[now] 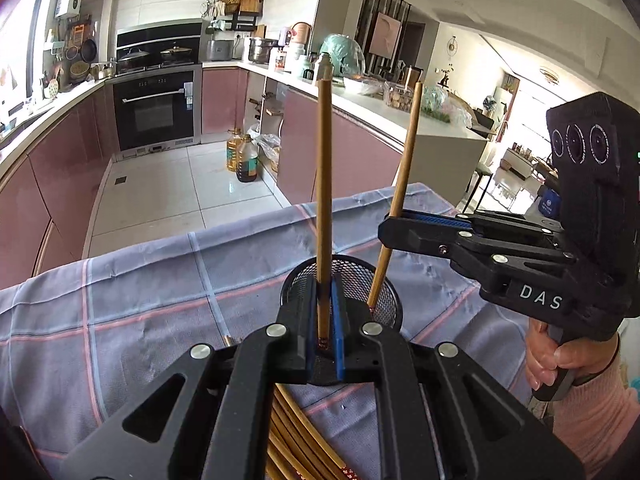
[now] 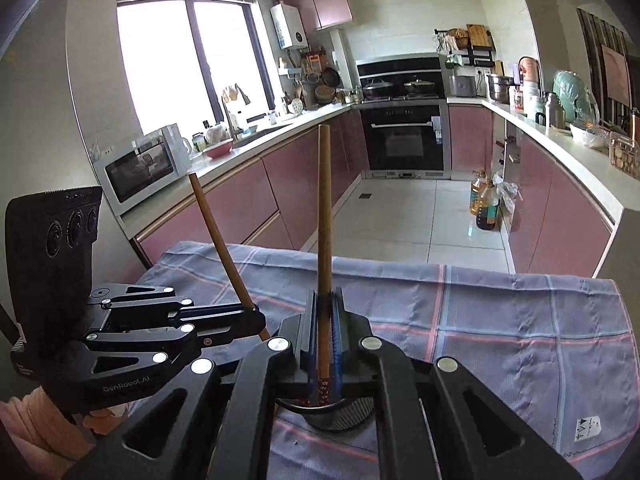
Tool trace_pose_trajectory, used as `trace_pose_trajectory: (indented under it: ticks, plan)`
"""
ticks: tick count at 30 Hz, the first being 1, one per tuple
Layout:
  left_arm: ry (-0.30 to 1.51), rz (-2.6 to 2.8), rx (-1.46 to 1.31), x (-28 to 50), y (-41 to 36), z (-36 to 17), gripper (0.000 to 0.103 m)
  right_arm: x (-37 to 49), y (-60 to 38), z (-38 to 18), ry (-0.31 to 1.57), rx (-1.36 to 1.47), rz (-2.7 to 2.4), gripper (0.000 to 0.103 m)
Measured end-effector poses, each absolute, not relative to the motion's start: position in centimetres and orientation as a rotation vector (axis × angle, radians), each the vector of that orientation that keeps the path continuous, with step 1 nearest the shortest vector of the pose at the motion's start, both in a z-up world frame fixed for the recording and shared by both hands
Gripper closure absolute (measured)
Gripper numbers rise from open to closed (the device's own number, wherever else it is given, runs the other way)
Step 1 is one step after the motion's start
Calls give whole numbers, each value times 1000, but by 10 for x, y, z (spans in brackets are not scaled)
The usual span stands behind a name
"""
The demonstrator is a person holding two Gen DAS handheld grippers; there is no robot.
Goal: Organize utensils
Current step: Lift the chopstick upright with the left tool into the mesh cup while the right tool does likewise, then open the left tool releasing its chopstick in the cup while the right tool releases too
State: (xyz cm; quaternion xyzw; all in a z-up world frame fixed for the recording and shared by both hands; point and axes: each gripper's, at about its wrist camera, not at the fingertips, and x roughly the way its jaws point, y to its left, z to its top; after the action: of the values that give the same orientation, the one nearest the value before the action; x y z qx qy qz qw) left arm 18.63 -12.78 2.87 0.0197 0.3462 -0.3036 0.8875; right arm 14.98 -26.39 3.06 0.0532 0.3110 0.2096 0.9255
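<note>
oven (image 1: 157,109), microwave (image 2: 138,168), oil bottles (image 1: 240,156), checked tablecloth (image 1: 140,300)

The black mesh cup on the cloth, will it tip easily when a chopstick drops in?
Possibly. The mesh cup looks light, being thin wire. It stands on soft, wrinkled cloth, so its footing may be uneven. A long chopstick leaning on its rim could lever it sideways.

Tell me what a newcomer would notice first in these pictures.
Two black claws each pinch a wooden chopstick upright over a black mesh cup on the plaid cloth: the left claw holds its left chopstick above the cup's near rim, and the right claw holds a tilted right chopstick. More chopsticks lie on the cloth below.
</note>
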Motion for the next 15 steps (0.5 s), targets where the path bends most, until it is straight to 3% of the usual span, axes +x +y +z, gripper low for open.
trace_pose_trajectory:
  ticks: [15]
  plan:
    - [762, -616, 42, 212, -136, 10, 94, 177, -246, 18, 691, 125, 403, 96]
